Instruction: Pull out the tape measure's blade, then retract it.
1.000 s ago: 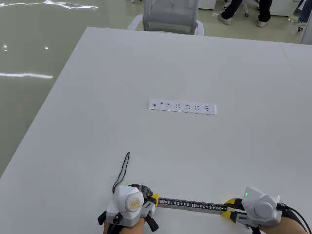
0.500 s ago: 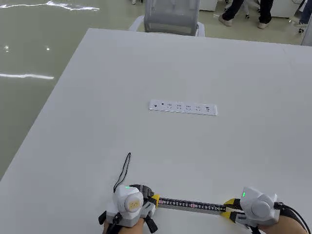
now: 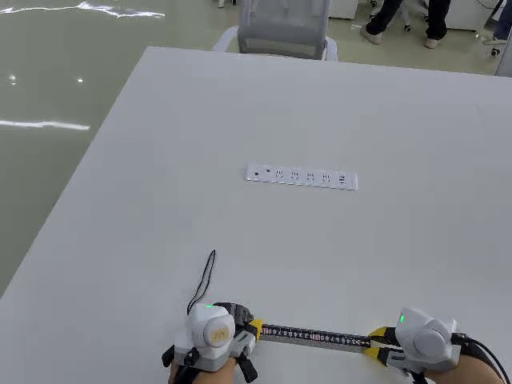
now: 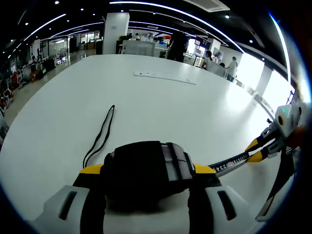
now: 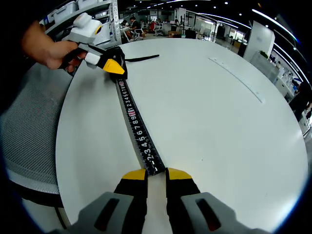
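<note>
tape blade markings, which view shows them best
The right gripper view: the blade runs up the middle, numerals large and readable. The head view shows it whole but tiny; the left gripper view shows a short stretch at the right.

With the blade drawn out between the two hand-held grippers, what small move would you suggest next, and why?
Probably ease the right hand-held gripper toward the left hand-held gripper, guiding the blade back in: it is stretched out between them, its tip pinched on the right, the case clamped on the left.
</note>
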Tool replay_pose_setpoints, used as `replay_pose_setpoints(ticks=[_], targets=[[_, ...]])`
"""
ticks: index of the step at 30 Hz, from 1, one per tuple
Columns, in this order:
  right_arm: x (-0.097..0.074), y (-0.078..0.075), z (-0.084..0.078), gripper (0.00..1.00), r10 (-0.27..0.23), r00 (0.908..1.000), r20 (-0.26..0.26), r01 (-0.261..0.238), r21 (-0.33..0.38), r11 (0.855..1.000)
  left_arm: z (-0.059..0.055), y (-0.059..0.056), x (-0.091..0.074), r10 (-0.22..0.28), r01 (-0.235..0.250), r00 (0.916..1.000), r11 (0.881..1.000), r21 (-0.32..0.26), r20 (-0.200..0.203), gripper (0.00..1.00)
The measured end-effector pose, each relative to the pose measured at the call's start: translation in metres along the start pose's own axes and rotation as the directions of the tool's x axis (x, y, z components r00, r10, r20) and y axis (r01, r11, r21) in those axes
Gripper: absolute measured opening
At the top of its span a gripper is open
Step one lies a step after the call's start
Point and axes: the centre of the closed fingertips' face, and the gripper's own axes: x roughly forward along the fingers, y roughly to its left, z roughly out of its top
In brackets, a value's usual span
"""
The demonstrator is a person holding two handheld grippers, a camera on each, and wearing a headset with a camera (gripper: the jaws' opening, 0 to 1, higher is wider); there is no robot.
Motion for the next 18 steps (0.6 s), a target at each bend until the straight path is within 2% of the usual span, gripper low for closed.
replay_pose_setpoints(ticks=[18], targets=[[0.0055,0.0019,0.0061,0.13,0.003,1.0,0.002,-0.003,0.005,1.0,-0.0002,0.0005,0.0004,-0.005,0.005,1.0,1.0,-0.002,0.0,0.66]])
